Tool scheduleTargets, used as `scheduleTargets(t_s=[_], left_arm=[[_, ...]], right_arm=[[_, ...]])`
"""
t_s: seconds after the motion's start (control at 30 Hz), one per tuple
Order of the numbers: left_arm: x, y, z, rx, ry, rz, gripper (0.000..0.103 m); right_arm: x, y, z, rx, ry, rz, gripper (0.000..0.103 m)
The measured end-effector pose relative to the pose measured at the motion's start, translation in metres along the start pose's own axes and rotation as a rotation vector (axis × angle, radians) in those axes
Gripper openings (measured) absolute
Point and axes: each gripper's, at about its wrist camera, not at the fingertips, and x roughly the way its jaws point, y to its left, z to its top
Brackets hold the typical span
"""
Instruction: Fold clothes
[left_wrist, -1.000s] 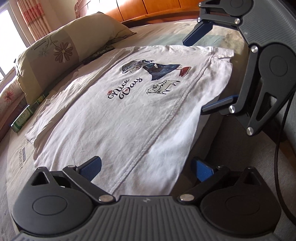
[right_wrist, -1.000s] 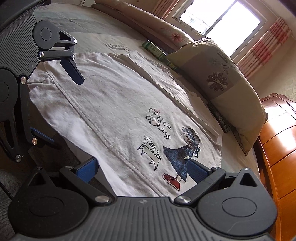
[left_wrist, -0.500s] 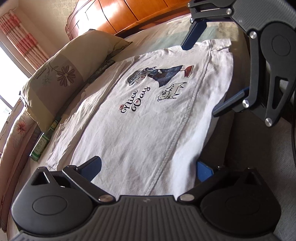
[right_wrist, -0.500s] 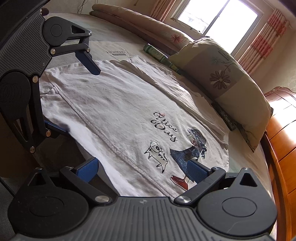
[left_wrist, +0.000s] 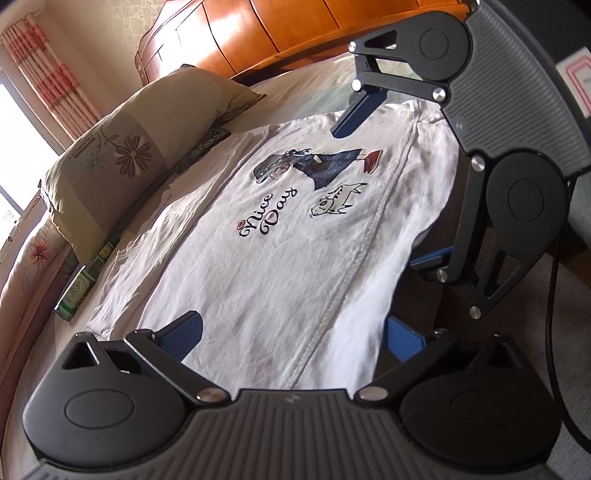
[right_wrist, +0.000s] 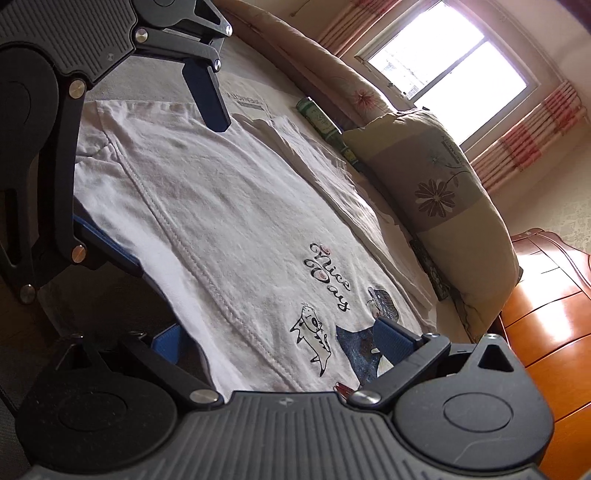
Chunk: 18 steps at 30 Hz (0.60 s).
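A white T-shirt (left_wrist: 295, 258) (right_wrist: 221, 206) printed with "Nice Day", a cartoon figure and a cat lies flat on the bed, its near side edge hanging past the mattress. My left gripper (left_wrist: 293, 336) (right_wrist: 159, 171) is open, jaws wide apart astride that edge near one end, one finger over the cloth and one out past the edge. My right gripper (right_wrist: 280, 339) (left_wrist: 391, 188) is open too, straddling the same edge by the printed figure, its lower finger under the overhanging cloth. Neither pinches the fabric.
A beige flowered pillow (left_wrist: 122, 158) (right_wrist: 443, 206) lies along the shirt's far side, with a green bottle (left_wrist: 79, 288) (right_wrist: 321, 122) and a dark flat object (left_wrist: 201, 147) next to it. An orange wooden headboard (left_wrist: 295, 33) (right_wrist: 554, 314) stands at the bed's end. A black cable (left_wrist: 550, 295) hangs at the right.
Both grippers have pushed in and dropped lower along the shirt's near edge, so the cloth now sits deeper between their fingers. Both stay open; the shirt has barely shifted.
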Motion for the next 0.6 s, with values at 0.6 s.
scheduleTargets(t_s=[0.6], left_arm=[[0.018,0.003,-0.018,0.035,0.011,0.159,0.103]], right_arm=[[0.008,-0.018,-0.022,0.038,0.055,-0.041,0.103]])
